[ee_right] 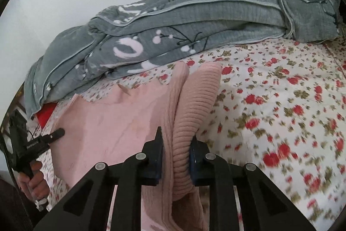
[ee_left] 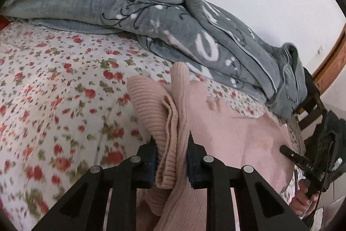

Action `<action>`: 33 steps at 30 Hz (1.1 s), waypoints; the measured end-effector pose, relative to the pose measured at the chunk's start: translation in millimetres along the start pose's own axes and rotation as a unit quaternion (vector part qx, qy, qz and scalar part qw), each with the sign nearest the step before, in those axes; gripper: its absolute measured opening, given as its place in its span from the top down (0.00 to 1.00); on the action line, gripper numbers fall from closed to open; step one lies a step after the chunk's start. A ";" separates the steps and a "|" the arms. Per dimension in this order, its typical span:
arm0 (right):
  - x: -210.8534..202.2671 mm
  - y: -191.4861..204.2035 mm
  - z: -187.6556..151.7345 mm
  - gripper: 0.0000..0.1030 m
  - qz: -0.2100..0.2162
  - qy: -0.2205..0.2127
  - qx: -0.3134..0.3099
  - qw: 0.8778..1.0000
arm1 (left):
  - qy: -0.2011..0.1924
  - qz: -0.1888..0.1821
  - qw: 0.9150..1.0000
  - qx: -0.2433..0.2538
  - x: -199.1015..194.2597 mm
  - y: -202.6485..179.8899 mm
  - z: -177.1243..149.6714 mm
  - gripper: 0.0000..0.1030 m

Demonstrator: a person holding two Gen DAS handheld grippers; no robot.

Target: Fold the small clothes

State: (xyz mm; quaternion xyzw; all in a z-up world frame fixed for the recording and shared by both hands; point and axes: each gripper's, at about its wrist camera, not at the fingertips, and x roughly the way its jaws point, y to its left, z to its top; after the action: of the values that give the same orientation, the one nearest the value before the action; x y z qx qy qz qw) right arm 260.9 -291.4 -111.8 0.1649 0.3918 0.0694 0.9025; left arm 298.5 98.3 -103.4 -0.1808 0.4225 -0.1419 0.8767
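Left gripper and right gripper each clamped on bunched ribbed cuffs of pink knit sweater, over floral bedsheet.

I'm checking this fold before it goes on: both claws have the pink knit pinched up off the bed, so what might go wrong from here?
1. The left claw bites several bunched layers of the pink knit garment; one layer may slip out.
2. The right claw holds only the ribbed edge, which may stretch or pull free.
3. The grey quilt lies just behind on the floral sheet; a forward fold could land on it.
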 end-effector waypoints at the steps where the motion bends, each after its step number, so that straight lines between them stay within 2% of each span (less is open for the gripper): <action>1: -5.8 1.1 -4.9 0.81 0.000 0.002 -0.002 1.000 | 0.002 0.001 1.000 0.002 -5.5 -1.6 -5.5 0.80; 4: -20.5 -1.8 -22.3 0.81 0.003 0.011 0.003 1.000 | 0.008 0.006 1.000 0.006 -20.8 -1.8 -25.9 0.79; 8: -43.4 -16.1 -50.5 0.81 0.022 0.022 0.022 0.999 | 0.014 -0.006 1.000 0.001 -39.9 7.3 -56.9 0.79; 12: -60.1 -25.9 -79.0 0.81 0.030 0.025 0.022 0.999 | 0.018 -0.008 1.000 -0.005 -44.4 16.6 -79.5 0.79; 17: -47.5 -34.1 -94.4 0.79 0.008 0.025 0.024 0.999 | 0.024 0.009 1.000 -0.012 -32.6 21.7 -85.7 0.75; 19: -38.4 -29.3 -94.1 0.76 -0.019 0.019 0.005 1.000 | 0.027 0.016 0.999 -0.007 -28.7 22.3 -86.1 0.72; 20: -34.6 -26.6 -93.9 0.71 -0.034 0.017 -0.004 0.999 | 0.029 0.022 0.999 -0.002 -25.9 22.0 -86.3 0.70; 21: -30.2 -22.7 -93.7 0.63 -0.062 0.011 -0.017 0.998 | 0.029 0.025 0.999 0.002 -24.1 21.3 -87.1 0.69; 23: -28.7 -18.8 -92.3 0.56 -0.099 -0.004 -0.029 0.995 | 0.029 0.031 0.999 0.012 -21.2 20.9 -88.8 0.66; 28: -56.5 -10.4 -82.2 0.55 -0.143 -0.051 -0.011 0.988 | 0.034 0.033 0.999 0.021 -19.6 23.2 -95.0 0.53; 30: -71.7 -1.0 -79.7 0.55 -0.145 -0.076 -0.012 0.986 | 0.036 0.027 0.999 0.017 -20.7 25.3 -97.8 0.48; 33: -88.5 32.4 -83.1 0.55 -0.109 -0.091 -0.056 0.988 | 0.038 0.017 0.999 0.008 -23.3 28.8 -102.8 0.47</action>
State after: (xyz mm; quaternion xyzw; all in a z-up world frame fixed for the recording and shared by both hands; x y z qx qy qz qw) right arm 139.9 -263.4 -92.9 0.0757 0.3186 -0.0226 0.9446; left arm 205.8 113.1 -159.3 -0.1610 0.4575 -0.1374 0.8636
